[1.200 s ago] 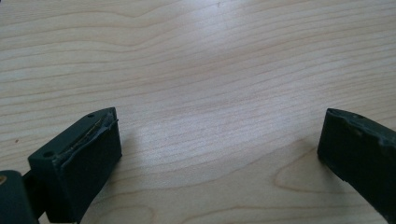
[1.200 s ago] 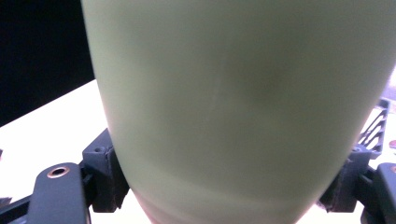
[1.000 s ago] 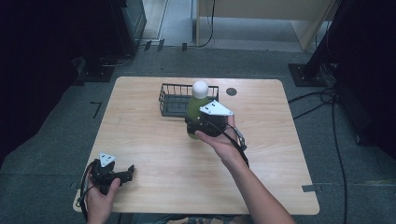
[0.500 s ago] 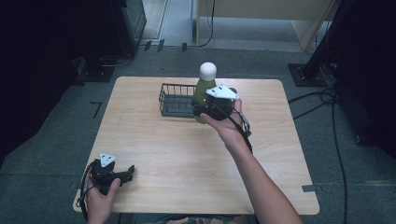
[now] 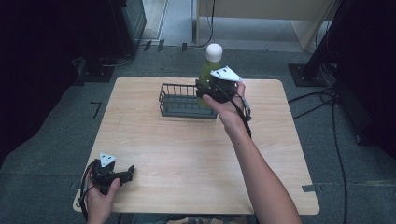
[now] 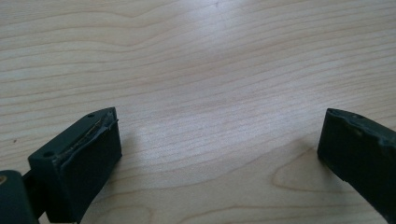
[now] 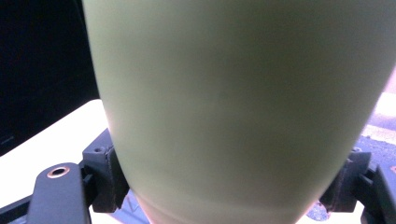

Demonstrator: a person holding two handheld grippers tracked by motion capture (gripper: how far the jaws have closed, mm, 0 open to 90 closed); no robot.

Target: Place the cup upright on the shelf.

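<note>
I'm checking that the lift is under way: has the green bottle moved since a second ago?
Yes. The green bottle, held in the right gripper, has risen up and toward the far edge, measured against the wire basket.

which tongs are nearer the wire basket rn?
Right. The right tongs hold the green bottle at the wire basket's right end; the left tongs rest near the table's front-left corner, jaws open.

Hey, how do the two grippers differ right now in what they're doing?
The right gripper is shut on the green bottle, held above the wire basket; the left gripper is open with nothing between its jaws. The right one is raised at the table's far side; the left sits low at the near corner of the table. Both are hand-held and carry grey plates.
</note>
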